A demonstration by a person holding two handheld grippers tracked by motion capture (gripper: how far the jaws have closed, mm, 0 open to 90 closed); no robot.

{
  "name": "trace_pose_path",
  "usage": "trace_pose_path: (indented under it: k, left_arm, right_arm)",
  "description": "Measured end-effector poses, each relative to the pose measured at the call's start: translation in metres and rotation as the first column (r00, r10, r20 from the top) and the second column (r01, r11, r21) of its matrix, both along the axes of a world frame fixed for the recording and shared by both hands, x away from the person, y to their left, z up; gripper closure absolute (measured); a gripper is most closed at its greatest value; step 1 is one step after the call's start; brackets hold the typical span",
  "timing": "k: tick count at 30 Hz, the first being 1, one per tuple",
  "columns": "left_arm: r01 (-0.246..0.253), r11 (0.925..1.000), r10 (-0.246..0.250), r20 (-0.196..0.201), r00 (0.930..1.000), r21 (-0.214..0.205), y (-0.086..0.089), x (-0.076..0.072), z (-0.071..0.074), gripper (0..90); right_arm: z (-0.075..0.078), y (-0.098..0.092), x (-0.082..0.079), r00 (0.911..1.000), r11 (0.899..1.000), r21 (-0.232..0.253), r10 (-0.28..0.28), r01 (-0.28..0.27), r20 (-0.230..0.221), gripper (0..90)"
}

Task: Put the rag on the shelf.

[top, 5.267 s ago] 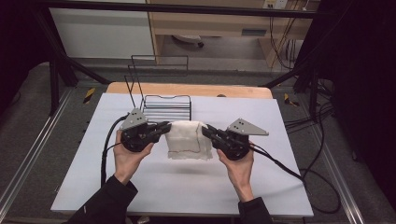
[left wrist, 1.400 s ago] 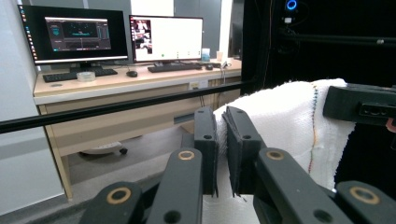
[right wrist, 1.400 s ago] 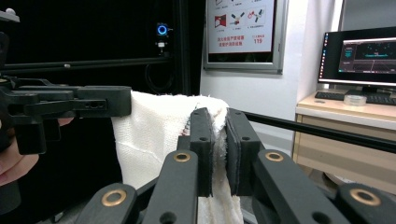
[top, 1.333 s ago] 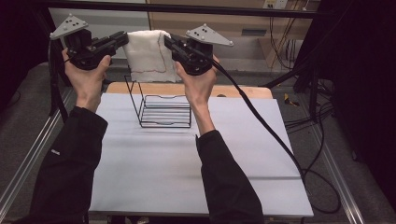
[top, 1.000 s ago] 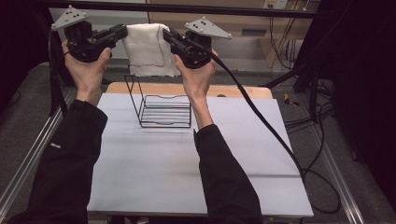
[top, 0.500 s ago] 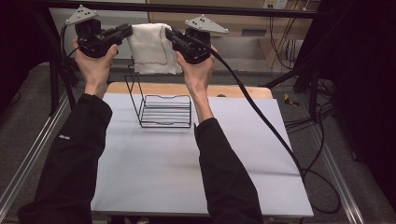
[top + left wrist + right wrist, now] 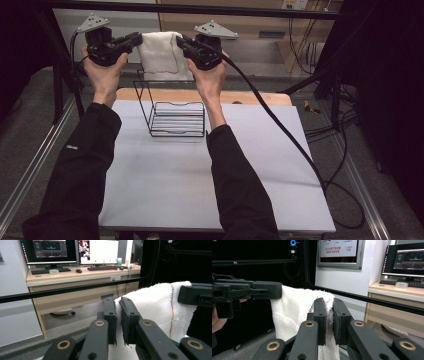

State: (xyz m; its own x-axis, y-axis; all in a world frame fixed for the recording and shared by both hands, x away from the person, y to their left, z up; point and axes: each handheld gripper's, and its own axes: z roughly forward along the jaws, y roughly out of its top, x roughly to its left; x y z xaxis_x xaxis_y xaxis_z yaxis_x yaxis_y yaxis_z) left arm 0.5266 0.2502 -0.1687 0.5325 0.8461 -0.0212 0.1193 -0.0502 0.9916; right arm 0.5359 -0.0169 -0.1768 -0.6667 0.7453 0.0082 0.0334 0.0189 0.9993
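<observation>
- White knitted cloth [image 7: 161, 55], soft and loosely woven, hangs in the air above the far edge of the table, stretched between the two tools and drooping below them in a rough rectangle.
- In the left gripper view the cloth [image 7: 155, 305] shows a coarse, towel-like weave and a thin line of multicoloured stitching running down near one edge.
- In the right gripper view the cloth [image 7: 297, 312] has a frayed top edge and falls in soft folds.
- Left tool [image 7: 134, 41], black with a grey three-cornered plate on top, is clenched on the cloth's left upper corner; in its own view the two jaws are closed with the fabric pinched between them [image 7: 119, 317].
- Right tool [image 7: 182, 42], of the same build, grips the cloth's right upper corner; its own view shows the jaws pressed together on the fabric [image 7: 329, 317].
- Both tools are held at about the same height, pointing inward toward each other, with the cloth spanning the gap.
- Black wire rack [image 7: 175, 112], an open basket-like frame with a slatted bottom, stands on the white table [image 7: 200, 185] directly below and just nearer than the hanging cloth; nothing lies in it.
- The cloth's lower edge hangs near the rack's tall back frame; whether they touch cannot be told.
</observation>
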Motion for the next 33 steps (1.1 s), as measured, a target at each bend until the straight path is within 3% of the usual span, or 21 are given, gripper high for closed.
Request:
trace_pose_path:
  k: [13, 33]
  left_arm:
    - [0.031, 0.9993, -0.03, -0.029, 0.9991, 0.02, -0.005, -0.009, -0.027, 83.3]
    - [0.077, 0.9968, -0.076, -0.024, 0.9968, 0.023, -0.001, -0.029, -0.037, 83.3]
  right_arm:
    - [-0.025, -0.006, -0.01, 0.9989, 1.0, -0.027, -0.01, 0.009, -0.046, 82.7]
    - [-0.039, -0.01, -0.03, 0.9996, 0.999, -0.045, 0.009, -0.011, -0.027, 82.3]
